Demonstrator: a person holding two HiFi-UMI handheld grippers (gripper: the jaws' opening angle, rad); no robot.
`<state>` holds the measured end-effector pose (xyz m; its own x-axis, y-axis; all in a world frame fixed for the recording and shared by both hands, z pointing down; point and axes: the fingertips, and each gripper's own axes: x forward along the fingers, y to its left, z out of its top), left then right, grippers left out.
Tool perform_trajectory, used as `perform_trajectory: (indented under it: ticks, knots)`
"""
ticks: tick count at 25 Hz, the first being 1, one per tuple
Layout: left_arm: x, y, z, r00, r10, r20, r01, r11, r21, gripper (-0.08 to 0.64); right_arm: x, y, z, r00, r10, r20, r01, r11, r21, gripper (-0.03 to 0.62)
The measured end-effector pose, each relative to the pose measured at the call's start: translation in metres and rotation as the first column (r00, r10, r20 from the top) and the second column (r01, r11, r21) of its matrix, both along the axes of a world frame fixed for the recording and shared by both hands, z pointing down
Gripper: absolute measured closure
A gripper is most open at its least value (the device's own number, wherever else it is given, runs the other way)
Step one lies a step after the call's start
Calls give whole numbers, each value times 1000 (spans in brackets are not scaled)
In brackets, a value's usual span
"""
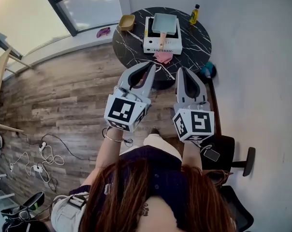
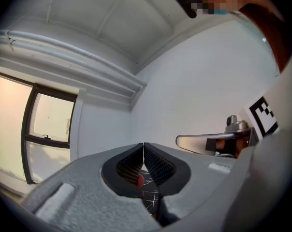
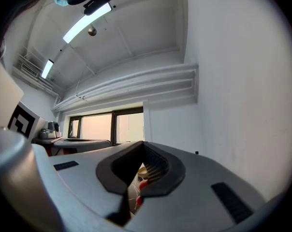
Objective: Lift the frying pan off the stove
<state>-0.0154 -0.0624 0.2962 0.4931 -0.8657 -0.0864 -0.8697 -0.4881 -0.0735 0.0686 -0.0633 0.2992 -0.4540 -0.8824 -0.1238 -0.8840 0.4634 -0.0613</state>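
The pan (image 1: 164,23) sits on the white stove (image 1: 161,45), on the round black table (image 1: 131,42). Its handle points toward the person. A pink cloth (image 1: 163,57) lies just in front of the stove. A yellow bottle (image 1: 194,14) stands at one side of the table and a yellow bowl (image 1: 126,21) at the other. The left gripper (image 1: 152,65) is up in the air near the table, shut tight with nothing in it. The right gripper (image 1: 179,70) is beside it, also shut and empty. Neither one touches the pan.
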Motion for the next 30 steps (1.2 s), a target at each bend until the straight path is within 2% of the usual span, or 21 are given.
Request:
perform_trajectory:
  ticks: [7, 15, 22, 30]
  knots:
    - [4, -43, 3, 999, -34, -8, 34, 999, -8, 546, 7, -45, 2, 1000, -18, -24, 18, 1000, 4, 584]
    - [4, -77, 14, 998, -62, 14, 63, 997, -42, 546, 8, -86, 16, 998, -37, -48, 35, 999, -38, 584]
    - [-3, -116, 10, 998, -64, 14, 65, 997, -34, 546, 4, -124, 23, 997, -41, -66, 38, 998, -57, 584]
    - [-12, -169, 23, 996, -69, 55, 72, 996, -45, 545, -1, -173, 29, 997, -32, -74, 27, 997, -68, 583]
